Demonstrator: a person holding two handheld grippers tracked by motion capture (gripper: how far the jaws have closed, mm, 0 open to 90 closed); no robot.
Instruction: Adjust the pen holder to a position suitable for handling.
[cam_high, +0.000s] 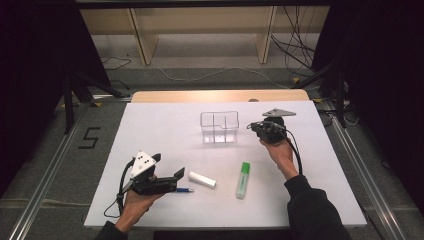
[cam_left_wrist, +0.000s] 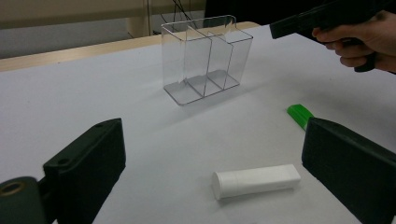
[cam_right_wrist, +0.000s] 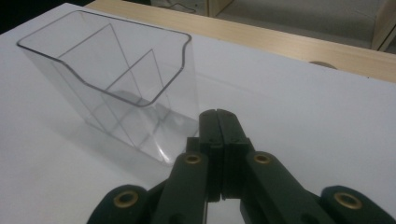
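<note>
The right tongs (cam_right_wrist: 218, 114) have their two black jaws pressed flat together with nothing between them, the tips sitting just beside the near right end of the clear plastic organiser box with inner dividers (cam_right_wrist: 122, 79); I cannot tell whether they touch its wall. In the high view the right tongs (cam_high: 256, 126) sit just to the right of the clear box (cam_high: 219, 127), held in the person's right hand (cam_high: 280, 152), with the grey three-cornered plate on top. The left tongs (cam_high: 170, 172) stand wide open and hold nothing; in the left gripper view their jaws frame a white cylindrical tube (cam_left_wrist: 256, 180) that lies on its side on the white counter (cam_left_wrist: 93, 93) between them, untouched by either jaw. Just past the right jaw there, the green cap end of a green highlighter pen (cam_left_wrist: 299, 115) pokes out. From above, the white tube (cam_high: 202, 179) lies just right of the left tongs, the green highlighter (cam_high: 243, 179) lies further right with its green cap toward the box, and a blue pen (cam_high: 184, 190) sticks out from under the left tongs. The highlighter carries dark print along its barrel, too small to read. On the dark floor to the left of the counter a number 5 (cam_high: 89, 137) is marked out.
</note>
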